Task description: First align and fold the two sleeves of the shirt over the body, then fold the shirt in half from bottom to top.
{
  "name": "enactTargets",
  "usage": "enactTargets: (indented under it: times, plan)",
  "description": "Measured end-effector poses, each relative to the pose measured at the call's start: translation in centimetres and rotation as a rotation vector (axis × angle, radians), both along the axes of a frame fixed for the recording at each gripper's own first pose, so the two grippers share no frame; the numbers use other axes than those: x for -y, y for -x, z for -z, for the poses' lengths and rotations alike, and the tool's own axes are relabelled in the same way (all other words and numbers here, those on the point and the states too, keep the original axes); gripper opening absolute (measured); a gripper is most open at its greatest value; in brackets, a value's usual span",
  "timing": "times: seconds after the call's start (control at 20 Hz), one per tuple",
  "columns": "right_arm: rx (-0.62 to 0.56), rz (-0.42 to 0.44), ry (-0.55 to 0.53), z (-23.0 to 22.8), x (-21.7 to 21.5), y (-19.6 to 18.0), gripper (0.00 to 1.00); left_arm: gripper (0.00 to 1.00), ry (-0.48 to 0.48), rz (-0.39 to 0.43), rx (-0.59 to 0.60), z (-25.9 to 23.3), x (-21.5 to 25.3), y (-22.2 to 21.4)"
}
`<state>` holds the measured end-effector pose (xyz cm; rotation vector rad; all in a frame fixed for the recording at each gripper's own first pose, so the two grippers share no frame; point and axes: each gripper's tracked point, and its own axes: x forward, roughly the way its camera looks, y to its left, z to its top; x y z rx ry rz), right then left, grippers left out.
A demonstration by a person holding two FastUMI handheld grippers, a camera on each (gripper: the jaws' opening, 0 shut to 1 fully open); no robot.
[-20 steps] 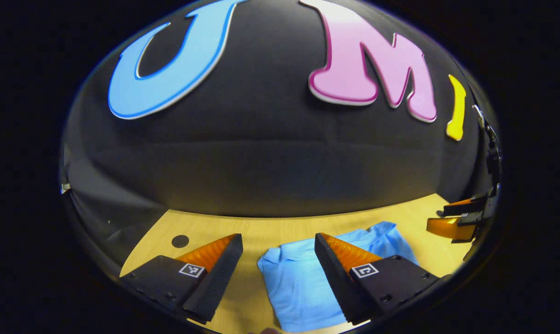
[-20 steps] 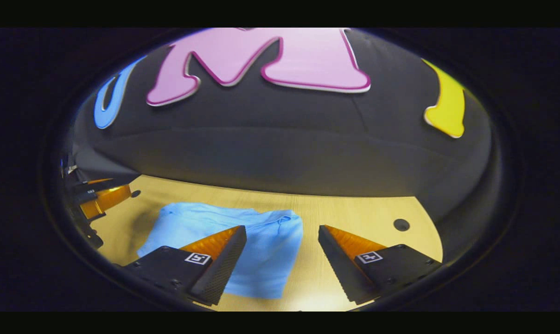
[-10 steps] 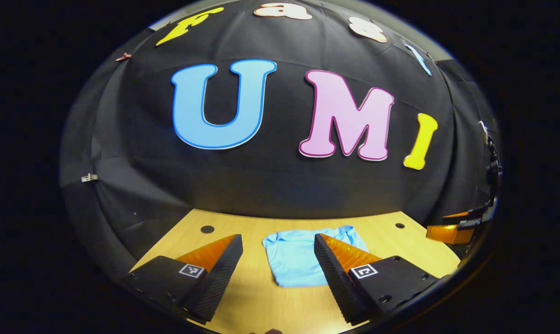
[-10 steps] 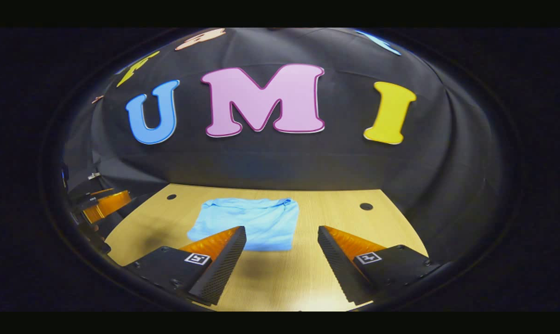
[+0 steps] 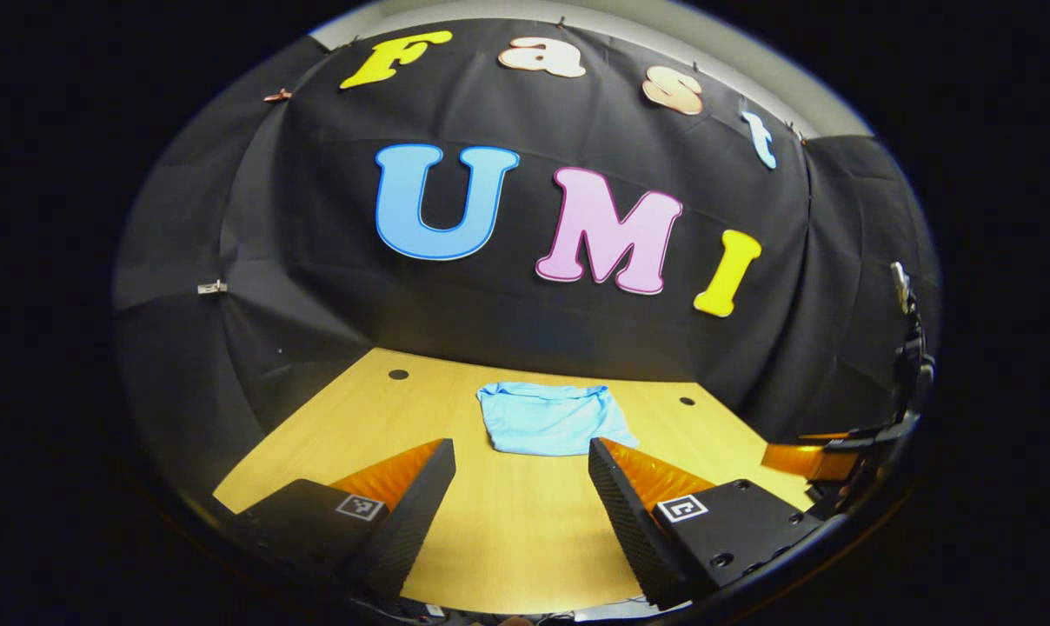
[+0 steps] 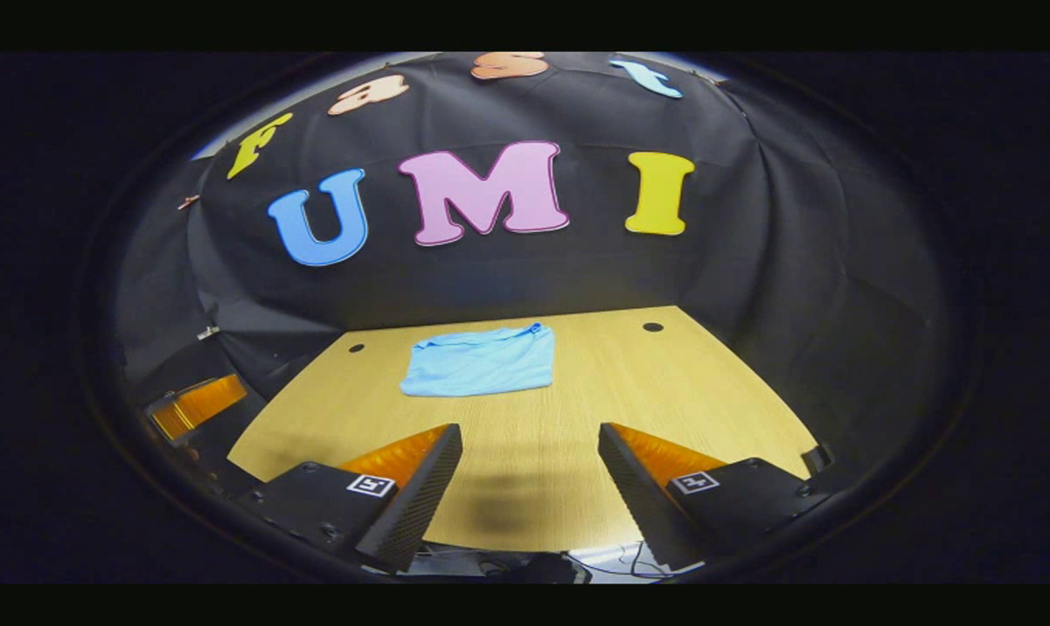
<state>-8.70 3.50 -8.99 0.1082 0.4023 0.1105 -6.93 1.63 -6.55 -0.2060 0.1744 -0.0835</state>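
The shirt [image 5: 553,418] is seen lying folded into a compact, roughly rectangular packet on the far half of the tabletop [image 5: 508,530], close to the black cloth wall. In the right gripper view the same shirt [image 6: 481,361] is shown flat on the wood, with its collar edge turned toward the far side and a straight folded edge along its near side.

The left gripper [image 5: 521,455] is held above the near edge of the tabletop, well apart from the shirt. Its fingers [image 5: 414,496] are spread wide, and nothing is held between them; bare wood is seen through the gap.

The right gripper [image 6: 530,435] is likewise held over the near part of the tabletop, well short of the shirt. Its fingers [image 6: 421,487] are parted widely and nothing is gripped.

Small dark holes [image 6: 653,328] are seen in the tabletop at the far left and far right of the shirt. At the right edge of the left gripper view, part of the right gripper is visible.
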Motion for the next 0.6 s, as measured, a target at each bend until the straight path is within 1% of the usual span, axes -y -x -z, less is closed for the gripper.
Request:
enactTargets:
  times: [0.1,0.2,0.3,0.35,0.45,0.6]
  plan:
    - [0.000,0.000,-0.013,0.0,-0.4,1.6,0.99,0.98,-0.056,-0.065,0.027,-0.7,-1.4,1.7]
    - [0.001,-0.020,-0.003,0.0,-0.8,2.9,0.99,0.97,-0.103,-0.074,0.083,-1.6,-0.8,3.0]
    - [0.020,-0.031,0.033,-0.4,-0.5,3.6,0.99,0.97,-0.136,-0.041,0.106,-1.2,0.0,4.6]
    - [0.032,-0.030,0.047,-0.6,-0.3,3.8,0.99,0.97,-0.139,-0.023,0.098,-0.7,0.6,4.9]
    - [0.048,-0.022,0.036,-1.0,-0.4,4.0,0.99,0.97,-0.114,0.010,0.081,-0.2,1.5,5.1]
    - [0.057,-0.023,0.012,-1.5,-1.2,3.6,0.99,0.97,-0.087,0.022,0.066,-0.1,2.1,4.4]
